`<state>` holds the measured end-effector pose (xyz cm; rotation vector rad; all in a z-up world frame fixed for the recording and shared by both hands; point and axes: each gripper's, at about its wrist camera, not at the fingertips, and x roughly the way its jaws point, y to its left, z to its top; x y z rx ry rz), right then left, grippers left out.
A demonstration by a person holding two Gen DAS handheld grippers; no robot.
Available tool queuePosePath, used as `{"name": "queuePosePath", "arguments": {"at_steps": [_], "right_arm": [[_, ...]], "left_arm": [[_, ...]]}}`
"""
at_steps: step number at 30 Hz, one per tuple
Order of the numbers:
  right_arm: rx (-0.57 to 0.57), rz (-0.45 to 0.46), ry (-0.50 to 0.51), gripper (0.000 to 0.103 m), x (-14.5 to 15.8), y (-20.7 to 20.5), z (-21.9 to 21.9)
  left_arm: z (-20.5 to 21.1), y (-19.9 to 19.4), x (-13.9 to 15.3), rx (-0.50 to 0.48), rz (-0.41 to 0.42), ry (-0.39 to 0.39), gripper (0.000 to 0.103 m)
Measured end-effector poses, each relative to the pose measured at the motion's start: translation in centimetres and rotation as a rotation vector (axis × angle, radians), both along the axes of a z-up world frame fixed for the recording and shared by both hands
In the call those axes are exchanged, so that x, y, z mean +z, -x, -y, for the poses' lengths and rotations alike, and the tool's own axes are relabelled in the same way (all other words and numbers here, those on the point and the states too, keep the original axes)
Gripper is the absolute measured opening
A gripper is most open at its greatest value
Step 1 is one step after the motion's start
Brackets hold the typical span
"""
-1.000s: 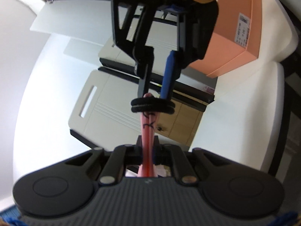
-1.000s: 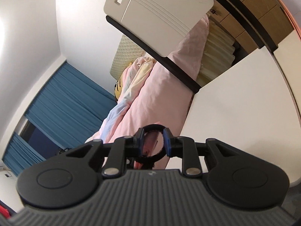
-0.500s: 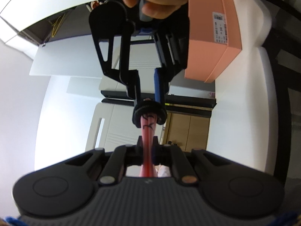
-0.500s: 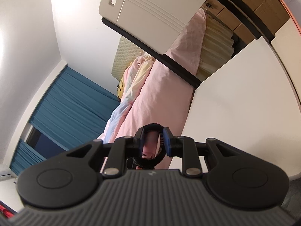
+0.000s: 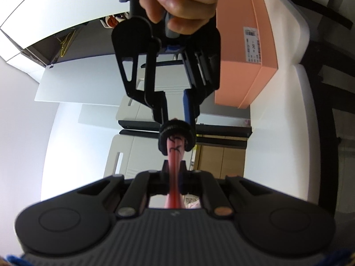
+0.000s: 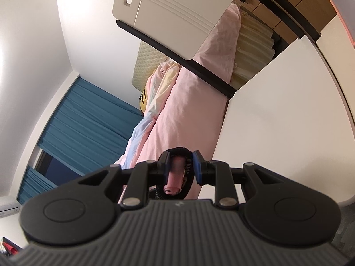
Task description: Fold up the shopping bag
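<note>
The shopping bag is rolled into a thin pink strip with black markings. My left gripper is shut on it low in the left wrist view. A black elastic band rings the strip's far end. Straight above, a hand holds my right gripper, whose fingertips clamp the band's sides. In the right wrist view the right gripper holds that band, and the bag's pink end pokes through the loop toward the camera.
A salmon-coloured box stands on the white table to the right. Beyond the table edge lie a bed with pink bedding, a white panel and blue curtains.
The left wrist view has rolled, so the right gripper now hangs straight overhead with the hand in full view. Both grips on the bag and the band stay as they were.
</note>
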<state>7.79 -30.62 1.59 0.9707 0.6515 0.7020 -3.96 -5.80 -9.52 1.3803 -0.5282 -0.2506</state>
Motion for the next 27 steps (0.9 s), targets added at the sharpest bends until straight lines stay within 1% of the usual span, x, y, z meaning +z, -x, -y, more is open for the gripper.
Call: {"name": "queuePosePath", "arguments": {"at_steps": [10, 16, 19, 21, 24, 27], "right_arm": [[0.006, -0.009, 0.000, 0.026, -0.2, 0.1, 0.2], [0.003, -0.014, -0.005, 0.026, -0.5, 0.2, 0.4], [0.013, -0.015, -0.016, 0.026, -0.6, 0.1, 0.2], [0.020, -0.017, -0.006, 0.027, -0.7, 0.2, -0.1], [0.021, -0.005, 0.013, 0.026, -0.2, 0.2, -0.3], [0.034, -0.006, 0.001, 0.026, -0.2, 0.1, -0.5]], "left_arm": [[-0.2, 0.3, -0.4, -0.025, 0.014, -0.026, 0.007], [-0.2, 0.4, -0.5, -0.036, 0.008, -0.025, 0.007], [-0.2, 1.1, -0.8, -0.071, 0.022, -0.040, 0.007], [0.1, 1.2, -0.6, -0.062, -0.006, -0.025, 0.007], [-0.1, 1.1, -0.6, -0.063, 0.008, -0.016, 0.007], [0.1, 1.0, -0.3, -0.046, -0.013, 0.011, 0.008]]}}
